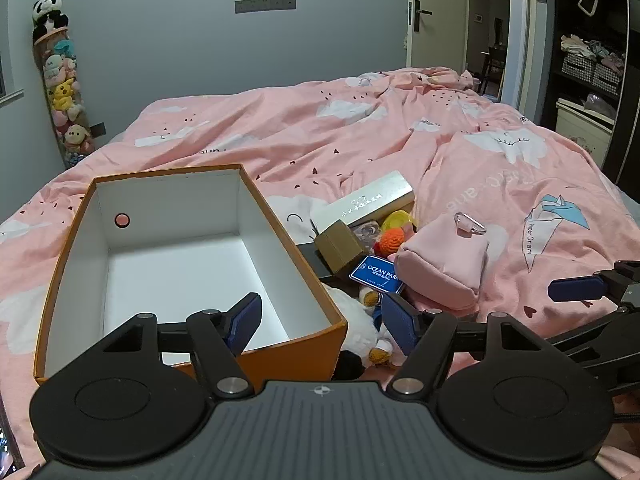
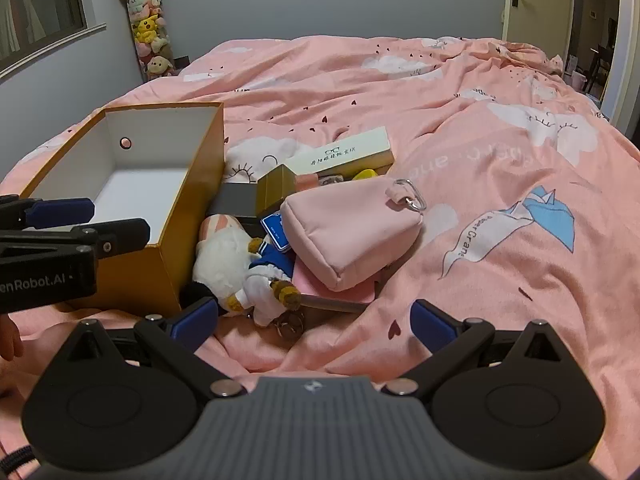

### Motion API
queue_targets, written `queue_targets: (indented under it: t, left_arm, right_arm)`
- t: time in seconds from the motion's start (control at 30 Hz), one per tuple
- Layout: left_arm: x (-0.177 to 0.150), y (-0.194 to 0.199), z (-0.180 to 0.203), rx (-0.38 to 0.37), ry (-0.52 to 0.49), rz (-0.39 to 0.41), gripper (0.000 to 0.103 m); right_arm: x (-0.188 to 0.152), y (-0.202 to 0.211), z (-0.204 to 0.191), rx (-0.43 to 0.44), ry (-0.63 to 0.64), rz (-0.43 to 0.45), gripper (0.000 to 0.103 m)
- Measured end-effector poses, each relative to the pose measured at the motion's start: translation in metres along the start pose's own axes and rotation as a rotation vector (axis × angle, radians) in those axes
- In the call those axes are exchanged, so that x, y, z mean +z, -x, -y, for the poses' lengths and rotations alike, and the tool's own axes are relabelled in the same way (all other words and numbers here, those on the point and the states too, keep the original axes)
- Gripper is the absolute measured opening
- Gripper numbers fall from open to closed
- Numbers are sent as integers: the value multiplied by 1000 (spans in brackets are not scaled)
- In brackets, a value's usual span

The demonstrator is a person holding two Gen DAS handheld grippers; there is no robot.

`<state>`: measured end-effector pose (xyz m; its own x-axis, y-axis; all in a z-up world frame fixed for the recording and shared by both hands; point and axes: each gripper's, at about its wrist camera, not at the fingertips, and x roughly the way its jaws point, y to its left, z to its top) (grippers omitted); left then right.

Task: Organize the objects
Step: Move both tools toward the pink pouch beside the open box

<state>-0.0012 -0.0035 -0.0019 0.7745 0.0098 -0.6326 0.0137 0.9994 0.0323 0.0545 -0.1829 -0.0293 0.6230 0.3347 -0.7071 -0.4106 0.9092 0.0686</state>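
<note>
Both grippers hang low over the pink duvet [image 2: 460, 128], each with its blue-padded fingers spread wide and nothing between them. On the left wrist view, the left gripper [image 1: 320, 320] straddles the near right corner of the orange box [image 1: 256, 354], one pad inside the box, the other outside it above the plush doll [image 1: 360, 336]. The right gripper [image 2: 316, 316] hovers just right of the box, its opening facing the doll's feet.

Inside, the box shows only its white lining. Heaped against its right wall lies the pile: the plush doll nearest, then a blue Ocean Park tag [image 1: 376, 274] tucked under a pink pouch [image 2: 352, 232] with a metal clip; the pouch rests on what may be a pink notebook [image 2: 340, 292], mostly hidden. Farther from the box sit a small gold carton [image 1: 340, 246], a long cream glasses case [image 2: 344, 152] and a yellow toy [image 1: 398, 220].
</note>
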Motion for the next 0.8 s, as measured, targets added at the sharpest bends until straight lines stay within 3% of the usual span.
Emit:
queue_targets:
  t: [0.8]
  left_arm:
    - [-1, 0, 3, -5, -26, -6, 74]
  right_arm:
    - [-1, -1, 0, 0, -1, -5, 102]
